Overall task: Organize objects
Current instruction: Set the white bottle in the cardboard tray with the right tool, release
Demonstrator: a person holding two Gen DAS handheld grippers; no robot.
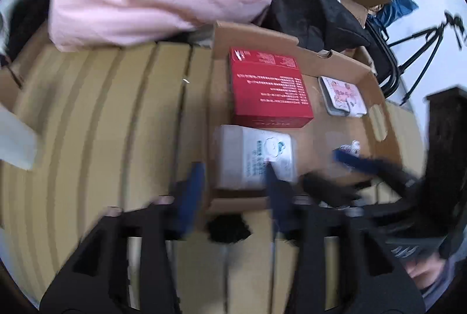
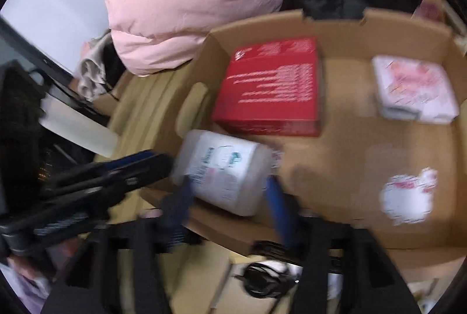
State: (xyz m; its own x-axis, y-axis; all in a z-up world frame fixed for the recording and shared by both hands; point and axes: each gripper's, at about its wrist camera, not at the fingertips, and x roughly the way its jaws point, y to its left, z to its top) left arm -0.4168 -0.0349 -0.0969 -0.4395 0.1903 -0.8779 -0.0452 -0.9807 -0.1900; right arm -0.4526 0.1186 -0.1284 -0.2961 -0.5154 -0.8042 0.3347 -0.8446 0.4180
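Lying in the cardboard tray (image 2: 344, 22), the white packet (image 2: 224, 168) sits released.
Both hand-held grippers, left (image 1: 233, 182) and right (image 2: 230, 194), hover open beside it, gripping nothing; red box (image 2: 271, 86) just behind.

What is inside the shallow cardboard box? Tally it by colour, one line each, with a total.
Red: 1, the flat red cardboard box
White and grey: 1, the soft white plastic-wrapped pack
White and pink: 1, the square white-and-pink patterned packet
Total: 3 things in the shallow brown cardboard box; the torn white label stuck to its floor is not counted.
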